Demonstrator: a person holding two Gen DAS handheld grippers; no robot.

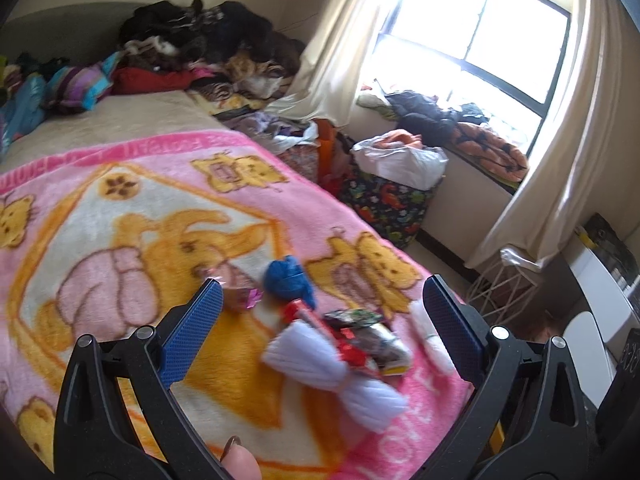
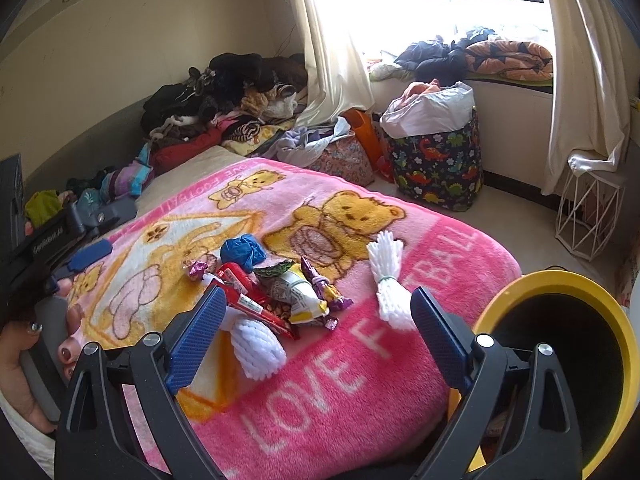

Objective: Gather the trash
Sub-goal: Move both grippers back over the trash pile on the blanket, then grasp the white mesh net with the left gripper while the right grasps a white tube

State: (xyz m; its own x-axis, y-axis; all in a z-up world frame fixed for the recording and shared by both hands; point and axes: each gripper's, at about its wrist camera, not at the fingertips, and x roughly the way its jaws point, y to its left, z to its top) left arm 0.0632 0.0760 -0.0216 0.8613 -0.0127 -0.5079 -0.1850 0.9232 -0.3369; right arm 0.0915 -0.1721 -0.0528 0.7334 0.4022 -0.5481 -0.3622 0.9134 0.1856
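We find the trash lying in a loose cluster on the pink bear-print blanket (image 2: 360,368) that covers the bed. The cluster comprises a crumpled blue bag (image 2: 242,252), a red wrapper (image 2: 250,300), a yellow-and-white snack packet (image 2: 302,298), purple candy wrappers (image 2: 320,282), and a white foam net (image 2: 256,346) touching the red wrapper's near end. A second white foam net (image 2: 387,282), banded at its middle, lies apart to the right of the cluster.

The right tongs (image 2: 316,312) are spread wide above the near edge of the pile and pinch nothing. The left tongs (image 1: 322,308) are likewise spread, empty, with the blue bag (image 1: 288,278) and the foam net (image 1: 332,376) showing between their blue pads (image 1: 196,328); that view is motion-blurred. In the right wrist view the left tongs (image 2: 86,258) appear at the blanket's left side.

A yellow-rimmed bin (image 2: 560,360) stands just beside the bed at lower right. A dinosaur-print hamper (image 2: 438,168) and a white wire basket (image 2: 588,220) stand on the floor below the window; clothes are heaped at the bed's far end.
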